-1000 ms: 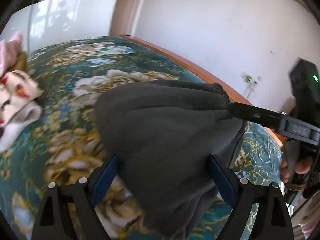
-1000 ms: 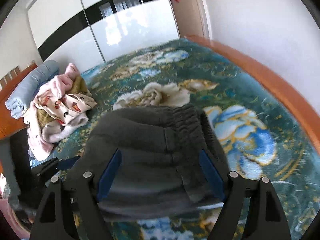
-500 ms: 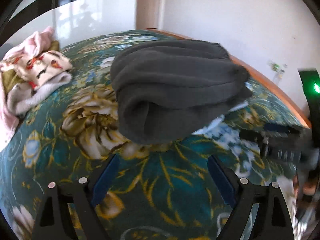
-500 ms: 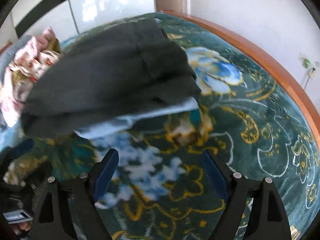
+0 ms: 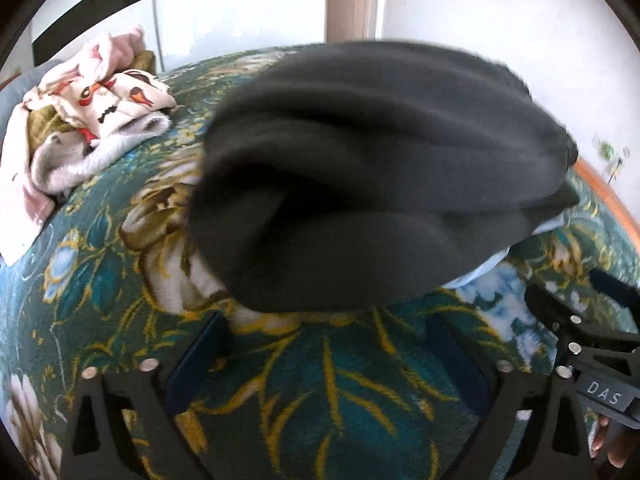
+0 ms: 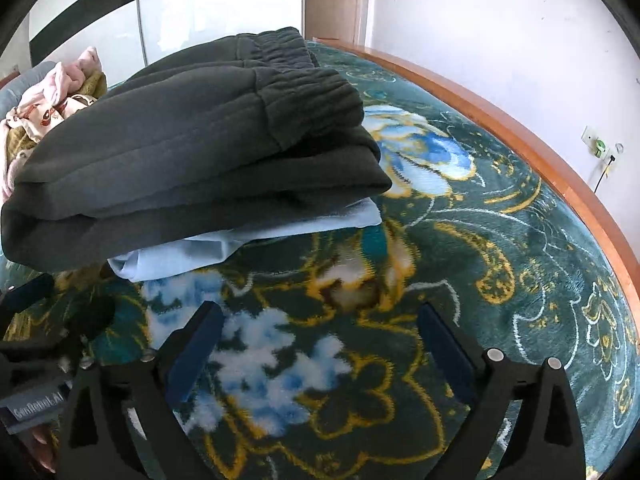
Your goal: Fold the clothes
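Folded dark grey sweatpants (image 6: pixel 192 148) sat atop a pale blue garment (image 6: pixel 240 236) on the bed (image 6: pixel 500 240), toward its far side, w/ the wooden bed edge (image 6: pixel 520 140) running along the right; elastic waistband faced the far end. Left claw (image 5: pixel 328 364) hung empty w/ jaws spread, low over the floral blanket, just short of the stack's near fold; right claw (image 6: pixel 320 344) likewise wide apart, gripping nothing, near the blue garment's front corner. Left view was motion-blurred, so stack edges there unclear. A heap of unfolded clothes (image 5: pixel 80 120), pink and printed, waited at the bed's far left corner. Judged: the stacking step for the sweatpants looked complete, both claws free; next move prob. calls for reaching across to the heap, pinching one piece by a hem & dragging it to open blanket w/o knocking the stack.
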{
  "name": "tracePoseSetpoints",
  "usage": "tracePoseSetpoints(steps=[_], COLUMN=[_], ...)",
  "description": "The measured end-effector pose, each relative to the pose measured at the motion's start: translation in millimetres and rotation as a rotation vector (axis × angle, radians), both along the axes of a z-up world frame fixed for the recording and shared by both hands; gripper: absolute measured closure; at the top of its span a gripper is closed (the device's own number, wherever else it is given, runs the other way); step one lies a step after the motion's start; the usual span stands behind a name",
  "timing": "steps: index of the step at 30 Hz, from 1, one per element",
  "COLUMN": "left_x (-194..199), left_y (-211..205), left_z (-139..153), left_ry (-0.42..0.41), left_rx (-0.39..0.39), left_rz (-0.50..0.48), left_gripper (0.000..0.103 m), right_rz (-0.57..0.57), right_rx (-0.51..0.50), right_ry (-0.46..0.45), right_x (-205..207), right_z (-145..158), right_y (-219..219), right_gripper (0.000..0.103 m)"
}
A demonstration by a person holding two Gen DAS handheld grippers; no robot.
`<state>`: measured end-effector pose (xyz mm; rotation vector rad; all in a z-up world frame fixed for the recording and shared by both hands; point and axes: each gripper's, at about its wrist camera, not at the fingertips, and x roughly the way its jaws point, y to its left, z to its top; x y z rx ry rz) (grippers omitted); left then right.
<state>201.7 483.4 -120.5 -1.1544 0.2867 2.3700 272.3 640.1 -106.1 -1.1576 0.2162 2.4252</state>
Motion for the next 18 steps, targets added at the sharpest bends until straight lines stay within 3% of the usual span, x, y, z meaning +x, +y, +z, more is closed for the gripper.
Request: tracePoseSetpoints(steps=[18], left_x=[-7], left_y=[-5], left_z=[-1], left_ry=[-0.012], left_rx=[0.007], left_rz=[-0.003], left_gripper=[0.0], right_rz=[0.004], right_rx=[0.027], right_ry=[0.002], right_x=[-3], right_z=[-2], right_y=[0], right_gripper=[0.003])
